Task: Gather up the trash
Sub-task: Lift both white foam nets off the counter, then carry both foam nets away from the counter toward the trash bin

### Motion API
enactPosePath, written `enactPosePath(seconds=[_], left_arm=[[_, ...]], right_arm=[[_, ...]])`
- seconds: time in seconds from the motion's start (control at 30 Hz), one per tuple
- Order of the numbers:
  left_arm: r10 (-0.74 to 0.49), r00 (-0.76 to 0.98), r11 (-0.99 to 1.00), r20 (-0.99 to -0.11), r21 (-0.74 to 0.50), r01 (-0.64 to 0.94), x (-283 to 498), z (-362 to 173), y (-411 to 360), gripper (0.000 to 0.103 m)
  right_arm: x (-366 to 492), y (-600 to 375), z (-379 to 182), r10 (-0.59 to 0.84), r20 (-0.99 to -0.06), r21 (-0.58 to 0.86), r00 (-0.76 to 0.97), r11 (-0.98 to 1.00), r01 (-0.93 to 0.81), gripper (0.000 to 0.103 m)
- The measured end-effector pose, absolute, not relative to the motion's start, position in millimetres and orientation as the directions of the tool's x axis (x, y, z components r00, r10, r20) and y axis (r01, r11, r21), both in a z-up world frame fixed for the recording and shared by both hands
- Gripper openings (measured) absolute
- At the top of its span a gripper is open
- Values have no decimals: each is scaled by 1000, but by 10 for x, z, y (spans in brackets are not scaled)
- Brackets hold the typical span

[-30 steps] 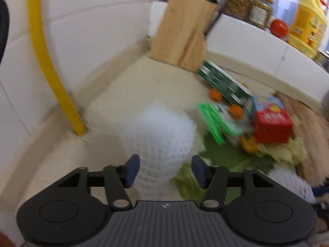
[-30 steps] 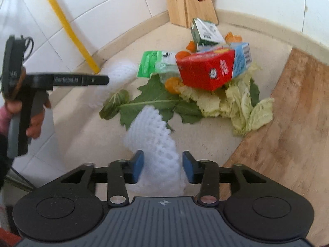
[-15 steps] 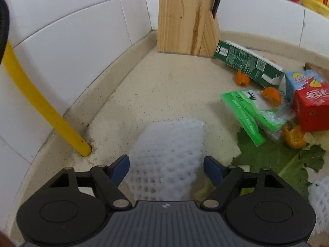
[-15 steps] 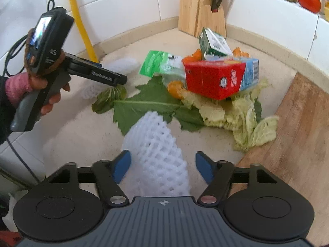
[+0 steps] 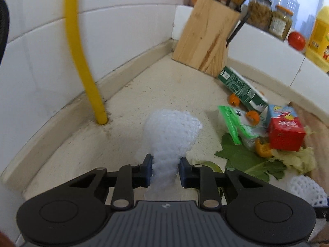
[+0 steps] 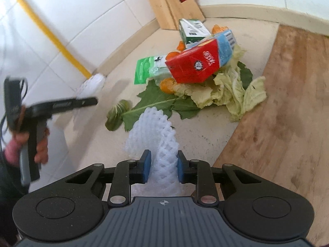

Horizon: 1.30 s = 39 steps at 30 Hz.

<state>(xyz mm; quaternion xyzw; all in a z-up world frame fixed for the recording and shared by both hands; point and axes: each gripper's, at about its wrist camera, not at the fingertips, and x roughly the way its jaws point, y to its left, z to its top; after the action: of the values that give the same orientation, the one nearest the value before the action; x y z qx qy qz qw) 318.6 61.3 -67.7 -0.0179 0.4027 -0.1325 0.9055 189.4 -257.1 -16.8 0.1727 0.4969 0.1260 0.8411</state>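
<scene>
My left gripper (image 5: 165,170) is shut on a white foam net (image 5: 172,133) near the yellow pipe (image 5: 82,51). My right gripper (image 6: 162,164) is shut on a second white foam net (image 6: 156,127), which also shows in the left wrist view as a white net (image 5: 304,189) at the lower right. Ahead lies a trash pile: a red and blue carton (image 6: 195,63), a green carton (image 6: 193,29), a green plastic wrapper (image 6: 146,70), orange peels (image 6: 167,84), dark green leaves (image 6: 156,105) and pale cabbage leaves (image 6: 236,90). In the right wrist view a hand (image 6: 41,150) holds the left gripper (image 6: 90,101).
A wooden knife block (image 5: 205,37) stands in the tiled corner. Jars (image 5: 279,20), a tomato (image 5: 296,41) and a yellow bottle (image 5: 318,39) sit on the ledge behind. A wooden cutting board (image 6: 287,103) lies right of the pile on the beige counter (image 5: 144,94).
Half a second ago both grippers stood open around their foam nets. Both have since closed and now squeeze the nets.
</scene>
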Motion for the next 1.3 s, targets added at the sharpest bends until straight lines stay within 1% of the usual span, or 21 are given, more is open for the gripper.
enactPosePath(seconds=[0.1, 0.47, 0.9, 1.3], left_arm=[[-291, 637, 956, -714, -188, 226, 2999, -619, 705, 25], [-338, 640, 940, -690, -219, 260, 2429, -517, 896, 25], [-338, 673, 941, -658, -232, 245, 2104, -406, 1308, 25], [-279, 713, 958, -643, -235, 164, 1806, -377, 1850, 25]], right_arm=[[1863, -2568, -132, 381, -785, 422, 488, 906, -29, 33], [1892, -2417, -30, 359, -769, 420, 530, 907, -4, 33], [1862, -1963, 69, 364, -761, 407, 537, 912, -43, 33], [1947, -1210, 103, 453, -749, 421, 483, 889, -180, 33]])
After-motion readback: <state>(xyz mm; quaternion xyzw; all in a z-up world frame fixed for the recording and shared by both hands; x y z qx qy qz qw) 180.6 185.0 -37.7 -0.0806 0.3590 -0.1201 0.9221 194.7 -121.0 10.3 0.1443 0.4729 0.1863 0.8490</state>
